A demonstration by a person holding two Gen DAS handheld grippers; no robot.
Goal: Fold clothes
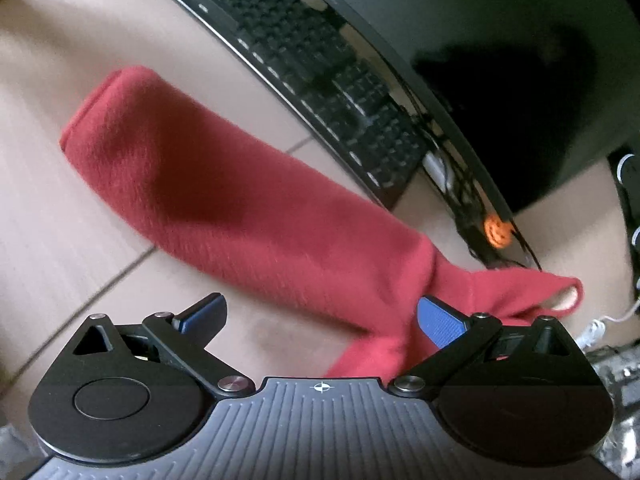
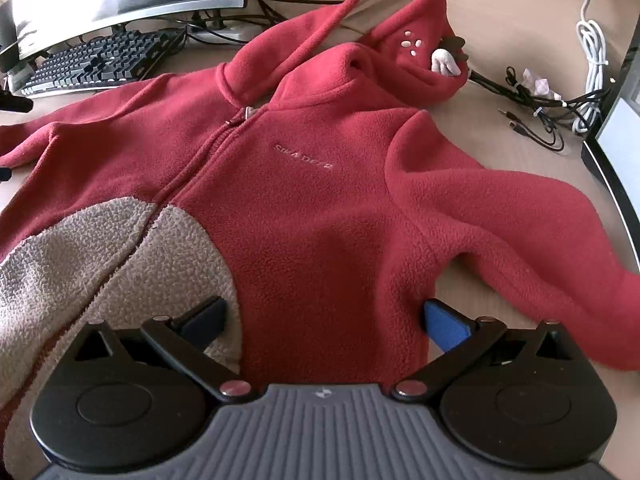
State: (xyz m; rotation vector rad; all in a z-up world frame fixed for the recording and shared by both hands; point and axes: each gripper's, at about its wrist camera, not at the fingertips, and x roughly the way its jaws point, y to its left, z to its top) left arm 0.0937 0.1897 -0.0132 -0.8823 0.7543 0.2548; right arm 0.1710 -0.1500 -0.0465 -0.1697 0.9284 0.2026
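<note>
A small red fleece hoodie (image 2: 312, 200) lies face up on the desk, zipped, with a beige fuzzy belly patch (image 2: 100, 264) and its hood (image 2: 404, 40) at the far side. Its right sleeve (image 2: 520, 240) stretches off to the right. My right gripper (image 2: 324, 320) is open, low over the hoodie's lower body, its fingers either side of the red panel. In the left wrist view the other sleeve (image 1: 224, 192) lies stretched across the desk. My left gripper (image 1: 320, 316) is open, with the sleeve's shoulder end between its fingers.
A black keyboard (image 1: 316, 68) and a curved monitor (image 1: 500, 60) stand just beyond the left sleeve. Both show in the right wrist view, the keyboard (image 2: 96, 64) at far left. Black cables (image 2: 536, 108) and a white cable (image 2: 592, 48) lie right of the hood.
</note>
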